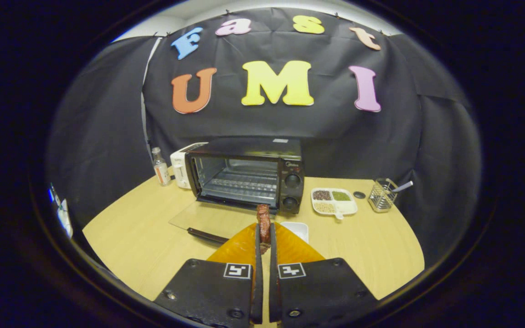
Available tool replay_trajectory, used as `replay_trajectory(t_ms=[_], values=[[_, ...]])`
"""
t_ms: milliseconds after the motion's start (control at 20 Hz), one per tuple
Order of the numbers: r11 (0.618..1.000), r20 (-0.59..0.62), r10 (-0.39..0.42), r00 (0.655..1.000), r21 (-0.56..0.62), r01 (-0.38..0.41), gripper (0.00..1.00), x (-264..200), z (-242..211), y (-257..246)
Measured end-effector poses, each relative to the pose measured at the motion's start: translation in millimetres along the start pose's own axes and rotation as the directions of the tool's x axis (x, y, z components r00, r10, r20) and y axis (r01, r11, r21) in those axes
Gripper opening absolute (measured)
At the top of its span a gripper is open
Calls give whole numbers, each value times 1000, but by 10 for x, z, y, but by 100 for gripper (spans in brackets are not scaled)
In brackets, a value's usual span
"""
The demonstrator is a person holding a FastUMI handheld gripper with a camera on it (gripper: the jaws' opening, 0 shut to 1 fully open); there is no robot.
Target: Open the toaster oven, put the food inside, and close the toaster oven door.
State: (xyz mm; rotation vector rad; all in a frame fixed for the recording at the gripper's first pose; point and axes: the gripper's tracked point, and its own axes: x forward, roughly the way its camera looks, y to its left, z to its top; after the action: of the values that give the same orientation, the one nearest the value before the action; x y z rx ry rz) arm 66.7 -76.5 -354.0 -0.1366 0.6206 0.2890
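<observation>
Gripper view: gripper (pixel 264 237) fingers pinch reddish food strip (pixel 263 221) upright between tips. Oven (pixel 246 175) just beyond on table (pixel 144 237), glass door (pixel 208 218) folded down open, rack bare.

Lighting even and moderately bright, apparently from overhead; no hard shadows on the pale wooden tabletop (pixel 372 246). Soft shadow directly under the black toaster oven with open glass door (pixel 246 180). Faint sheen on the lowered glass door; weak reflections on the oven's top panel. Black cloth wall reads dim, folds barely visible. Strong fisheye distortion: table edge bows, far-left and far-right areas compress and darken. Centre sharp. Gripper (pixel 264 237) near the lens slightly soft, its fingers closed on a dark red strip of food (pixel 263 218).
</observation>
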Motion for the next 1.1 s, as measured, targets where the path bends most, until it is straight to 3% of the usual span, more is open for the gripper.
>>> replay_trajectory(t_ms=[400, 750, 850, 900, 1000, 1100], values=[[998, 70, 58, 996, 10, -59, 9, 314, 108, 709], [955, 103, 90, 991, 272, -115, 8, 1090, 204, 1054], [909, 110, 112, 988, 391, -147, 8, 1311, 219, 1103], [864, 122, 133, 984, 471, -175, 8, 1407, 258, 1122], [755, 127, 184, 975, 617, -223, 8, 1664, 309, 1142], [613, 148, 211, 966, 750, -249, 8, 1942, 394, 1070]])
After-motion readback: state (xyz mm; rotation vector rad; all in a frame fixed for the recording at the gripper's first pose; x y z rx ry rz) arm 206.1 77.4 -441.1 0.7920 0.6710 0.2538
